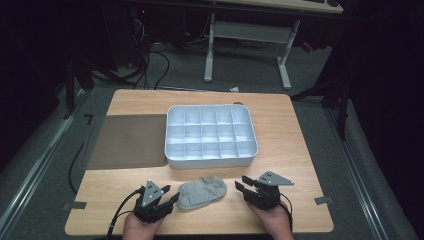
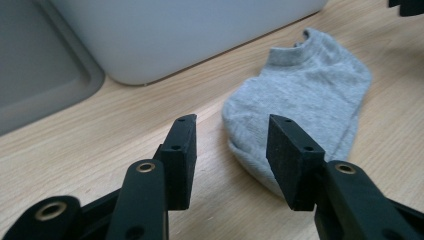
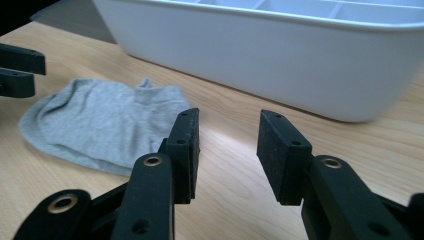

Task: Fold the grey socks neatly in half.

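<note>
The left gripper (image 1: 167, 196) and right gripper (image 1: 243, 184) are both matte black, each topped by a grey three-cornered plate dotted with small dark holes, and a black cable trails back from each beside the hand behind it. Seen from the gripper views, every jaw is a flat rectangular block with small screw holes, bolted to a rounded arm carrying brass-ringed holes.
</note>
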`<action>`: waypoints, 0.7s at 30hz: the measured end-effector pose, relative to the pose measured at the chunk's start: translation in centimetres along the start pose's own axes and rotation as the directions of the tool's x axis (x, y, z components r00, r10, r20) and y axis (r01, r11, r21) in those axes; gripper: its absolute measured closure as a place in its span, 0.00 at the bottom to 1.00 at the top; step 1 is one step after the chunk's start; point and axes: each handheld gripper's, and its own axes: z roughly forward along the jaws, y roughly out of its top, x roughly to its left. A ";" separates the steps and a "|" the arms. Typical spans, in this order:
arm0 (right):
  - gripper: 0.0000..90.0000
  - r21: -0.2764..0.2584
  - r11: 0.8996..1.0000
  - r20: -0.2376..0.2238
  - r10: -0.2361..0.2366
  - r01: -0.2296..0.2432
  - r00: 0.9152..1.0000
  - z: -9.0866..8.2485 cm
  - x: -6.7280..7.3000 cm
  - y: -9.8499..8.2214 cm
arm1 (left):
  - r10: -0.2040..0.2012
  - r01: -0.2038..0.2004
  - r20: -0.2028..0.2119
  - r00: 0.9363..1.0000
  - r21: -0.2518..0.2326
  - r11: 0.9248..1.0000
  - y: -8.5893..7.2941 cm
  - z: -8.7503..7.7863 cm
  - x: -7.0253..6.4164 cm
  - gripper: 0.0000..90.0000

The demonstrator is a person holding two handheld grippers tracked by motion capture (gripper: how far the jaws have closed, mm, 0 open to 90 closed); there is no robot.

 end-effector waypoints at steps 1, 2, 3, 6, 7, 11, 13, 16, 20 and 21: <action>0.70 0.000 1.000 0.000 0.000 0.000 1.000 0.0 0.0 0.0 | 0.000 0.000 0.000 1.000 0.000 1.000 0.0 0.0 0.0 0.63; 0.70 0.002 1.000 -0.003 0.002 -0.002 1.000 0.1 0.2 0.0 | 0.005 -0.005 0.001 1.000 -0.001 1.000 0.0 0.0 -0.1 0.63; 0.71 0.003 1.000 -0.009 0.006 -0.006 1.000 0.3 0.2 0.1 | 0.009 -0.009 0.003 1.000 -0.001 1.000 0.0 0.0 -0.2 0.64; 0.72 0.011 1.000 -0.016 -0.001 0.002 1.000 0.8 0.7 0.3 | 0.017 -0.017 0.004 1.000 0.001 1.000 0.0 0.2 -0.5 0.67; 0.72 0.014 1.000 -0.020 -0.009 0.009 1.000 0.9 0.8 0.4 | 0.021 -0.021 0.005 1.000 0.005 1.000 0.0 0.2 -0.6 0.67; 0.71 0.030 0.999 -0.031 -0.033 0.034 0.999 2.0 1.6 0.9 | 0.043 -0.043 0.005 0.999 0.006 0.999 0.0 0.5 -1.3 0.70; 0.71 0.039 0.999 -0.034 -0.035 0.036 0.999 2.3 1.7 1.0 | 0.051 -0.051 0.006 0.999 0.007 0.999 0.0 0.6 -1.4 0.72; 0.69 0.073 0.997 -0.043 -0.030 0.033 0.999 3.1 2.0 1.0 | 0.076 -0.076 0.015 0.997 0.007 0.997 0.0 0.8 -2.0 0.77; 0.65 0.120 0.992 -0.045 -0.030 0.035 0.999 4.1 2.3 0.8 | 0.104 -0.104 0.020 0.994 0.021 0.994 0.1 1.5 -2.6 0.81; 0.63 0.128 0.991 -0.044 -0.026 0.032 0.999 4.3 2.3 0.7 | 0.104 -0.105 0.022 0.994 0.026 0.994 0.1 1.6 -2.7 0.82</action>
